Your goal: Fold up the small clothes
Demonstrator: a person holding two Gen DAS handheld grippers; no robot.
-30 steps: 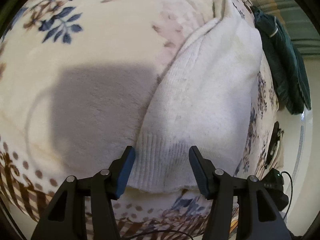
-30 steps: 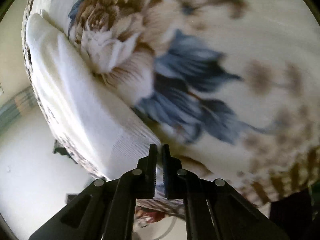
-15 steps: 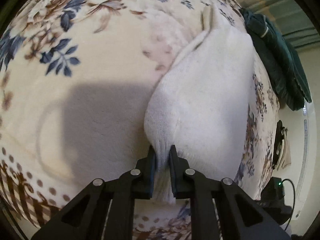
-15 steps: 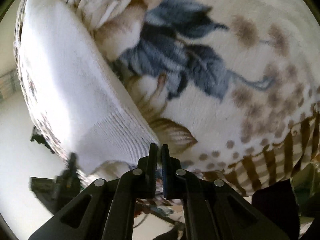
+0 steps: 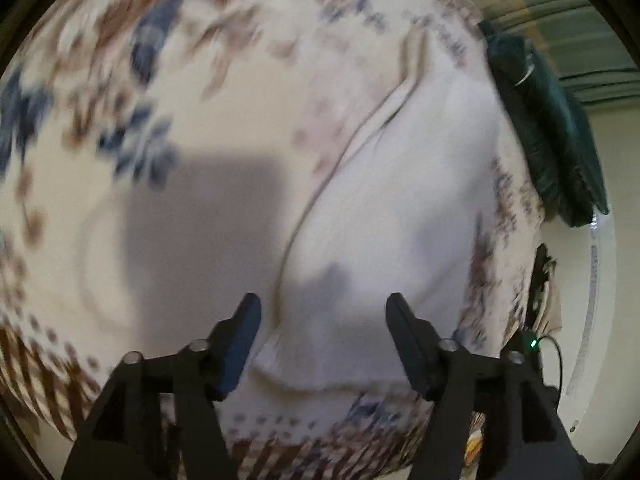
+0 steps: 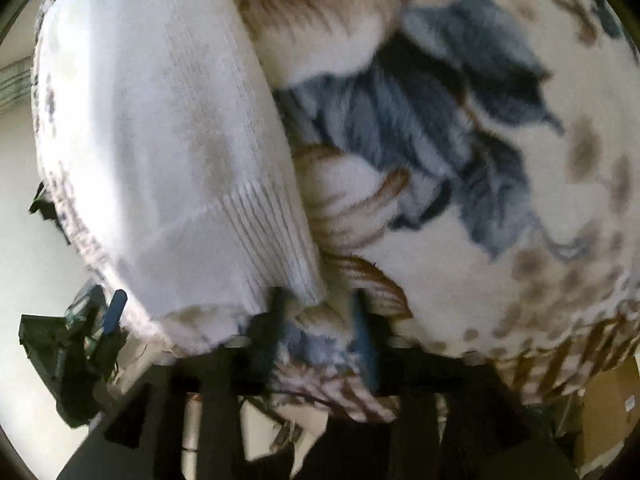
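In the left wrist view, a floral fleece blanket (image 5: 224, 92) in cream, blue and brown fills most of the frame, blurred by motion, with a broad grey shadow (image 5: 208, 240) across its middle. To the right of the shadow lies a white knitted sock (image 5: 400, 200), running from the upper right down towards the camera, its open cuff nearest the left hand-held gripper (image 5: 323, 316). That gripper's jaws have just been opening and now stand well apart; the cuff lies below and between them, but the pads do not press on it. Further right, at the blanket's edge, a dark green garment (image 5: 552, 136) is draped.

In the right wrist view, the same white sock (image 6: 160, 152) takes up the left side, its ribbed cuff (image 6: 264, 240) pointing down towards the camera and resting on the blanket (image 6: 460, 128), where a large blue leaf pattern shows. The right hand-held gripper (image 6: 320, 312), smeared by motion, has also just been opening its jaws; they stand apart just beside the corner of the cuff, with blanket fabric showing through the gap and nothing clamped.
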